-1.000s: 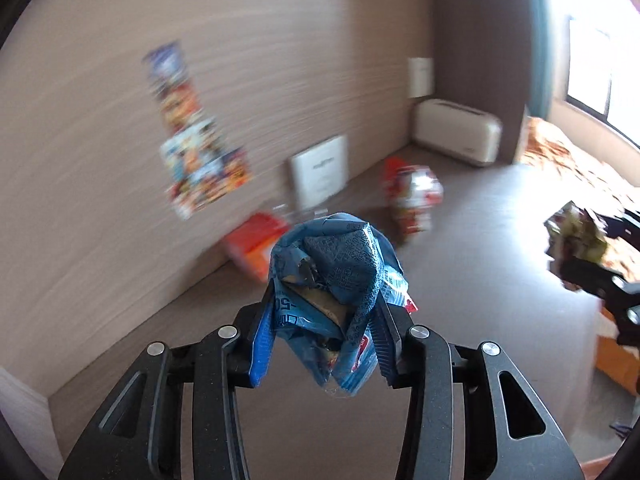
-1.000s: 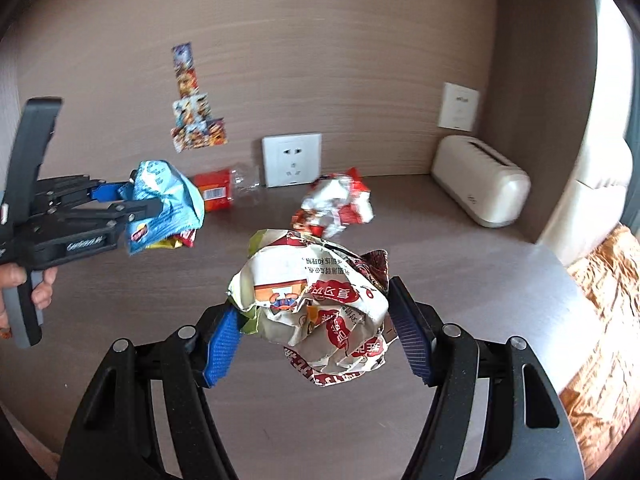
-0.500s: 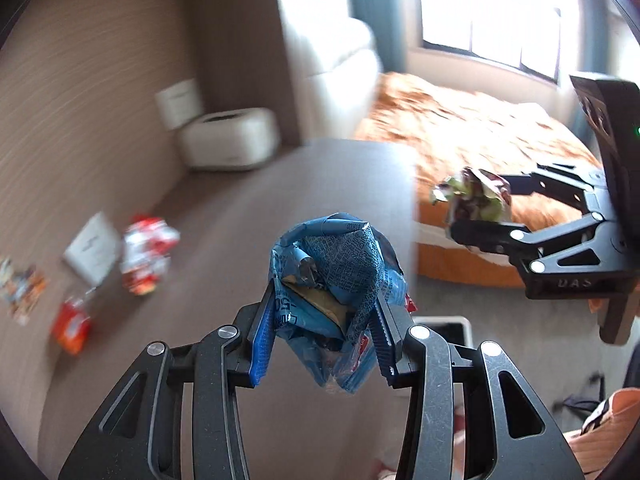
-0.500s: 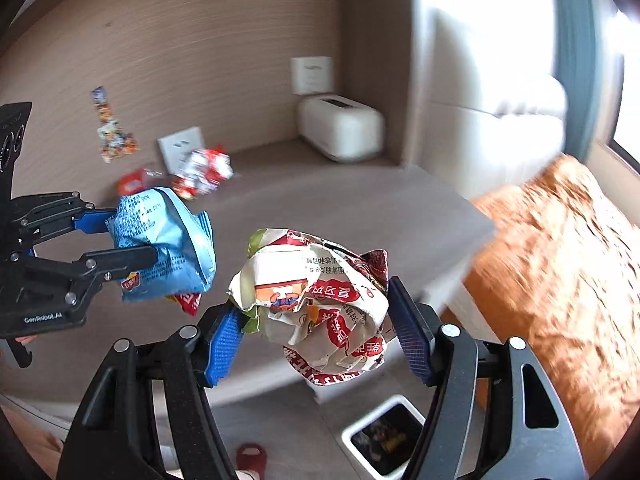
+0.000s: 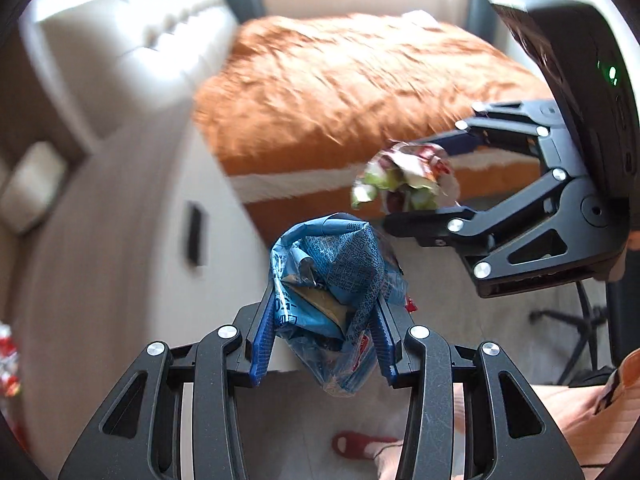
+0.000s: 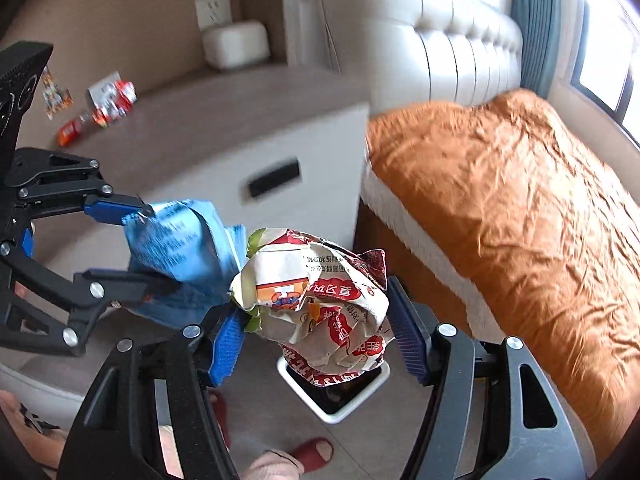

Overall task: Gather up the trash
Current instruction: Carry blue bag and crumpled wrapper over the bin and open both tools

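Note:
My left gripper (image 5: 326,322) is shut on a crumpled blue snack bag (image 5: 334,280) and holds it in the air; it also shows in the right wrist view (image 6: 180,256). My right gripper (image 6: 316,328) is shut on a crumpled white-and-red wrapper (image 6: 320,300), just above a white-rimmed trash bin (image 6: 340,400) on the floor. In the left wrist view the right gripper (image 5: 424,184) holds that wrapper (image 5: 404,180) ahead and to the right. More wrappers (image 6: 110,102) lie on the desk (image 6: 224,120).
A bed with an orange cover (image 6: 520,208) stands to the right, a white cabinet with a dark handle (image 6: 274,178) beside it. A white box (image 6: 236,42) sits at the desk's back. A person's foot in a red slipper (image 6: 308,454) is on the floor.
Both grippers have swung right and down, away from the desk toward the floor by the bed, each still holding its trash. The bin now sits right under the right gripper.

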Available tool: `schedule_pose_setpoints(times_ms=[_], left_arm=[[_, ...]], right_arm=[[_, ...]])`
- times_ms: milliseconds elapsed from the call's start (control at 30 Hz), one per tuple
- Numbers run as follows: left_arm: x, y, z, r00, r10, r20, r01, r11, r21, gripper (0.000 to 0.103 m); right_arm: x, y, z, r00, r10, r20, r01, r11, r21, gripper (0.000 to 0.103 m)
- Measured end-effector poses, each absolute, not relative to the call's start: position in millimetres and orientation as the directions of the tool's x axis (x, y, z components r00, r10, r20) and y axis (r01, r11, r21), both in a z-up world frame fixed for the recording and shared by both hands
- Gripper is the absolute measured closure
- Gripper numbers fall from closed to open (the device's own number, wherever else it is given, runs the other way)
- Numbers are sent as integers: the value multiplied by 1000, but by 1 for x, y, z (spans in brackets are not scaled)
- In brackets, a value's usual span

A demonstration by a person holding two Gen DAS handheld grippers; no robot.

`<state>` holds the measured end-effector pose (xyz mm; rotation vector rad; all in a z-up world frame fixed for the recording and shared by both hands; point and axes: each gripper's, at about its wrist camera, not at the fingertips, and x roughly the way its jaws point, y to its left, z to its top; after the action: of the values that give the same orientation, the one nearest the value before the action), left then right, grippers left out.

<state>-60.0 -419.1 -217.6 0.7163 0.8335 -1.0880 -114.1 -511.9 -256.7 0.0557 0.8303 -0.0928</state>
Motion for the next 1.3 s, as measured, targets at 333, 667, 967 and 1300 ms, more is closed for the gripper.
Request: schedule_pose_setpoints(times_ms=[333,667,967,1300], left_arm=[[-42,-479,-393,48,-340,-939,971,236,-35,61],[-33,-509,-589,-81,-249,-965,960,241,-143,59],[-28,-502,-650,-75,-241,-968,954,265,-140,5],[-22,-507,-608,-42,-253,-966,955,273,-113,5]], right_arm=[[-90,-563,-430,536,-6,-844,23,1000,8,39],[-79,-577,-608,444,33,-895,-113,993,-19,39],[-81,-566,-662,409,19,-912,-234,968,-85,4],[-86,-566,-619,396,12,-918,-234,968,-88,4]])
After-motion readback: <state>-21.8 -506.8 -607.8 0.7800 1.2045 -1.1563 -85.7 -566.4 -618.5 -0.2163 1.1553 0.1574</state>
